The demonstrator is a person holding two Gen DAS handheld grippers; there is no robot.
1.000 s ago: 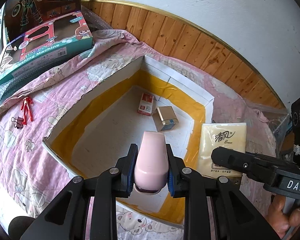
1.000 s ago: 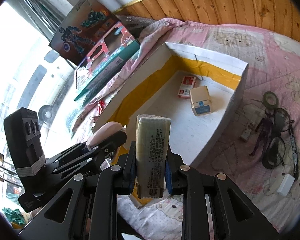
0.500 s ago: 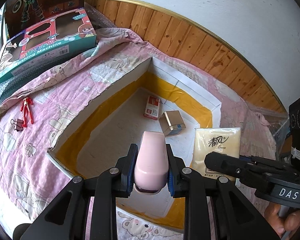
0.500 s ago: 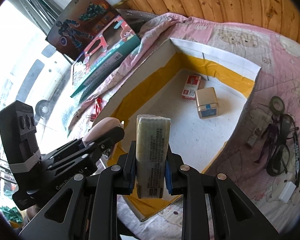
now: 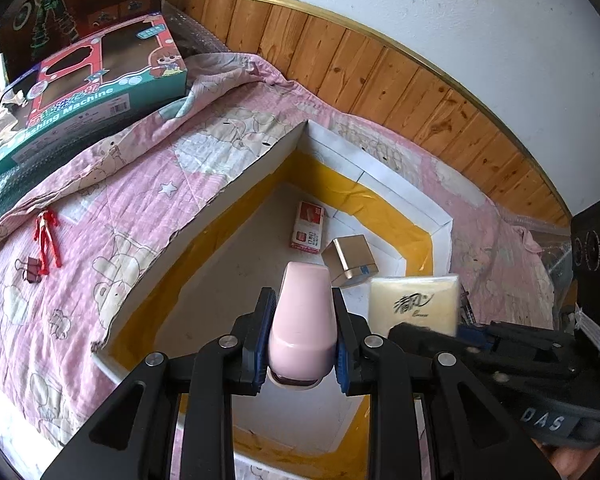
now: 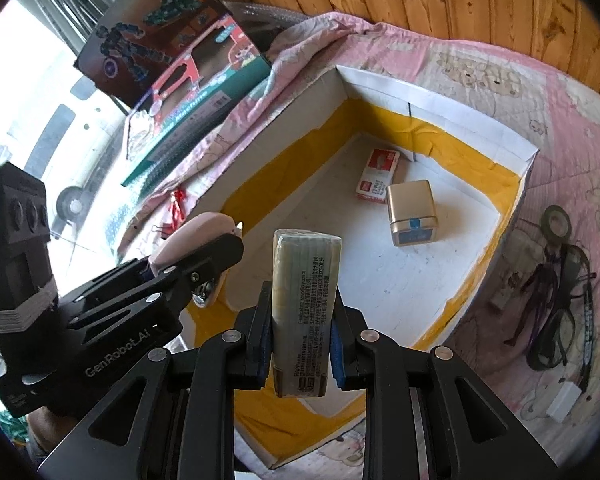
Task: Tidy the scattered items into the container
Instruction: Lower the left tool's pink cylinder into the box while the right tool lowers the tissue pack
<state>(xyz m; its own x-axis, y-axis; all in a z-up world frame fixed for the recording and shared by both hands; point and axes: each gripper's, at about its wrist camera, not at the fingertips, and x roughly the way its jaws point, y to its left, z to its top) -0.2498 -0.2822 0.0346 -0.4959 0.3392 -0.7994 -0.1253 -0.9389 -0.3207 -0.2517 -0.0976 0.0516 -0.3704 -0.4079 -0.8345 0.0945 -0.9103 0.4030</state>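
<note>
Glossy pink plastic stapler (image 5: 302,325)

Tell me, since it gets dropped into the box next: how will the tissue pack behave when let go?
The tissue pack is probably soft and light; the right gripper visibly pinches its wrapper. Dropped into the box, it should land flat without rolling, and the glossy film may slide a little.

both wrist views look steeply down from close above the near rim of the box (image 5: 388,184) (image 6: 428,98), the left from its left, the right from its right, sharing its floor and each other's gripper.
</note>
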